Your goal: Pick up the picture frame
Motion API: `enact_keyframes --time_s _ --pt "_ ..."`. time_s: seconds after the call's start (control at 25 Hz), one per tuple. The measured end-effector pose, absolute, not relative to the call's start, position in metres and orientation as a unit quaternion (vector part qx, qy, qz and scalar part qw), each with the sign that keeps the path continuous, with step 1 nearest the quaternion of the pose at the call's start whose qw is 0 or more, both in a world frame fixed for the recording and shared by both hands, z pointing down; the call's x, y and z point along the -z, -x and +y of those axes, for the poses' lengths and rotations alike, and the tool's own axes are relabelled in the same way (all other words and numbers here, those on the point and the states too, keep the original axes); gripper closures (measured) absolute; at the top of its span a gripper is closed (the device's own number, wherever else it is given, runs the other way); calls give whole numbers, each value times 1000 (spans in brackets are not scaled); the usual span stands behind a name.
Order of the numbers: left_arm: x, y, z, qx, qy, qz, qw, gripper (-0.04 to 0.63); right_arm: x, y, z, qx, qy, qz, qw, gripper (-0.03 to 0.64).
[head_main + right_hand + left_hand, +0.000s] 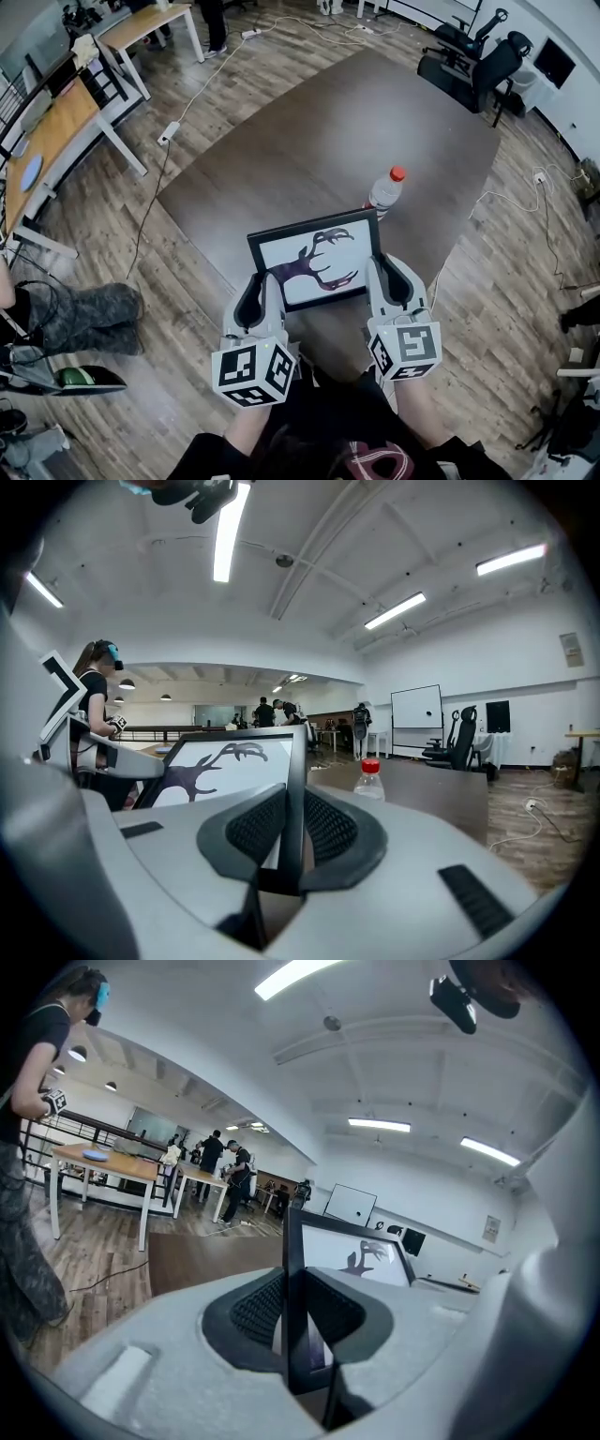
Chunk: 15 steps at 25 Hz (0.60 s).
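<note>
Hovering over table (375,122) near edge: frame (319,258), picture up, apparently clear of top. Left gripper (265,298) pinches left rim, right gripper (389,281) right rim; two-sided grip steadies it. Bottle (384,190) just beyond.

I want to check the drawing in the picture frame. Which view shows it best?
The head view: the picture frame faces that camera, so nearly the whole drawing shows. Both gripper views see it at a steep slant, partly behind their jaws.
</note>
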State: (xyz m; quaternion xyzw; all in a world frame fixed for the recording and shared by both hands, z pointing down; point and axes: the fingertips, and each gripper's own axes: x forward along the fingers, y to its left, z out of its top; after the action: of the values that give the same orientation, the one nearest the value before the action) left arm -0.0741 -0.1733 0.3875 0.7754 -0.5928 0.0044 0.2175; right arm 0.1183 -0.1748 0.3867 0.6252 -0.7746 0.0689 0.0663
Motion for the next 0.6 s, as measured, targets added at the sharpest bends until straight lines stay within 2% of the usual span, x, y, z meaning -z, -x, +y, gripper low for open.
enact_keyframes --time_s 0.6 --pt "-352 69 -171 15 -812 -561 158 520 -351 -122 -165 -35 -637 -769 37 546"
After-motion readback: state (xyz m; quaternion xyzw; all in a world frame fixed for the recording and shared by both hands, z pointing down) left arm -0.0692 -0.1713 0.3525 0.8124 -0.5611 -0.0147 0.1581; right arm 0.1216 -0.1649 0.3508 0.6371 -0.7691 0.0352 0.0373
